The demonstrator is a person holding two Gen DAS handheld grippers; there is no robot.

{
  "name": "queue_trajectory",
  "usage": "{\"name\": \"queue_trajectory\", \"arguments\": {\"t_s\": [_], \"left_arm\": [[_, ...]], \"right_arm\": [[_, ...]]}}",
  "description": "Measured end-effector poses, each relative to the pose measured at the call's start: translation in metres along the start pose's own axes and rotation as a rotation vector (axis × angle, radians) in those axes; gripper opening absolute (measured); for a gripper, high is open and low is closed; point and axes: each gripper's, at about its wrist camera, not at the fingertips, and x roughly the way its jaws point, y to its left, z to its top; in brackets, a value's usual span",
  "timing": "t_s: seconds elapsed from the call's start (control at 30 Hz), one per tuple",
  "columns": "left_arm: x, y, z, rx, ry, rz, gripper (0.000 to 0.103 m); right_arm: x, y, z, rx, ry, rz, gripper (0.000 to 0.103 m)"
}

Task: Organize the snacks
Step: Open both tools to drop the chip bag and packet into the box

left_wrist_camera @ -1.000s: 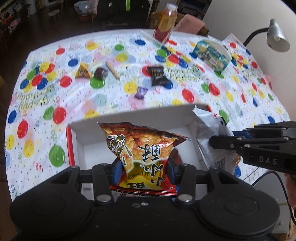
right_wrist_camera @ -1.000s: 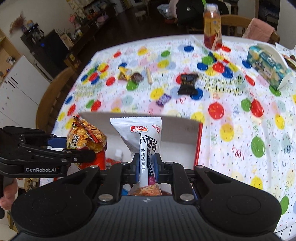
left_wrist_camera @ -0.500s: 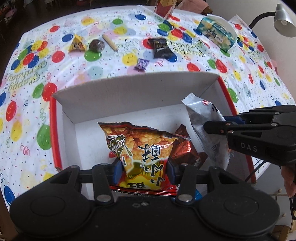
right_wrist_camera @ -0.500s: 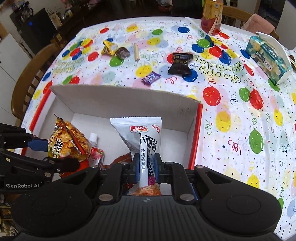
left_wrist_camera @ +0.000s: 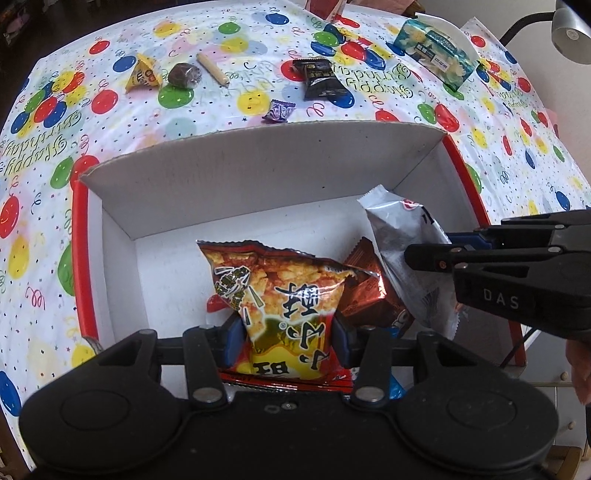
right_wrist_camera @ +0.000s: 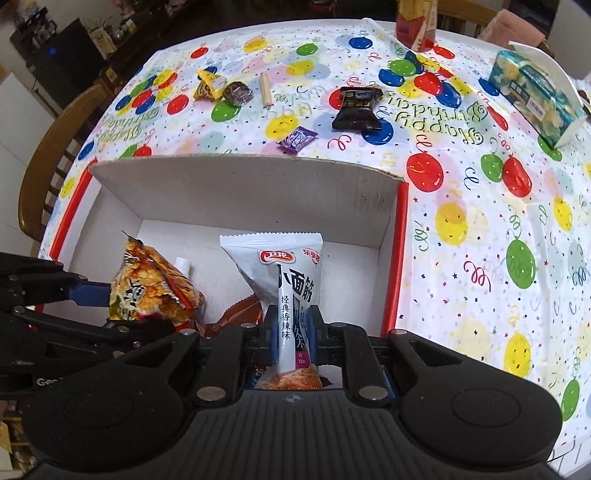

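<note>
A person is holding two black grippers over an open white cardboard box [left_wrist_camera: 258, 173] with red outer edges, which is sitting on a table covered by a balloon-print birthday cloth [right_wrist_camera: 480, 229]. The left gripper [left_wrist_camera: 282, 332] is clamping its blue-padded fingers on the lower part of an orange snack bag [left_wrist_camera: 284, 288], holding it upright inside the box. The right gripper [right_wrist_camera: 291, 332] is pinching a white and silver snack packet [right_wrist_camera: 288, 273] between its fingers, also upright within the box walls. The bottoms of both bags are disappearing behind the gripper bodies, so I cannot tell whether either is touching the box floor.

Between and beneath the two held bags, a shiny reddish-brown wrapper [left_wrist_camera: 365, 284] is lying in the box, mostly covered. Bits of red and blue packaging are peeking out around it, too hidden to identify. A small white cap-like tip [right_wrist_camera: 183, 264] is showing behind the orange bag.

Beyond the box, loose snacks are resting on the cloth: a yellow triangular pack [left_wrist_camera: 142, 74], a dark round sweet [left_wrist_camera: 184, 74], a tan stick [left_wrist_camera: 213, 69], a black packet [left_wrist_camera: 321, 79] and a small purple candy [left_wrist_camera: 279, 110]. A tissue box [right_wrist_camera: 535, 96] is standing at the far right. A bottle [right_wrist_camera: 415, 26] is being cut off by the top edge, and a lamp head [left_wrist_camera: 572, 29] is only partly visible. A sliver of a hand [left_wrist_camera: 580, 373] is showing at the right edge.
</note>
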Motion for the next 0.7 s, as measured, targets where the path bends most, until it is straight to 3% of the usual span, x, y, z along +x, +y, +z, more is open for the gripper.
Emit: {"name": "queue_trajectory", "arguments": {"t_s": [0.2,0.3,0.5,0.57,0.6,0.63,0.67,0.7], "left_arm": [[0.002,-0.003,0.002,0.003,-0.001,0.014,0.051],[0.001,-0.003,0.0,0.002,-0.005,0.015,0.058],[-0.007,-0.004,-0.004,0.0,-0.025,0.01,0.062],[-0.013,-0.005,-0.005,0.004,-0.04,0.01,0.071],[-0.017,-0.005,-0.006,0.005,-0.052,0.012,0.075],[-0.021,-0.006,-0.007,0.006,-0.068,0.011,0.082],[-0.026,-0.006,-0.007,0.007,-0.083,0.008,0.085],[-0.031,-0.006,-0.008,0.007,-0.096,-0.001,0.085]], "right_arm": [[-0.011,-0.003,-0.002,0.016,-0.03,0.003,0.018],[-0.02,-0.004,-0.004,0.022,-0.05,0.015,0.03],[-0.038,0.0,-0.009,0.013,-0.079,0.043,0.031],[-0.045,0.001,-0.009,0.012,-0.089,0.052,0.033],[-0.049,0.002,-0.01,0.012,-0.094,0.058,0.036],[-0.053,0.003,-0.011,0.011,-0.103,0.061,0.048],[-0.058,0.004,-0.012,0.009,-0.114,0.062,0.059],[-0.063,0.005,-0.012,0.007,-0.126,0.065,0.061]]}}
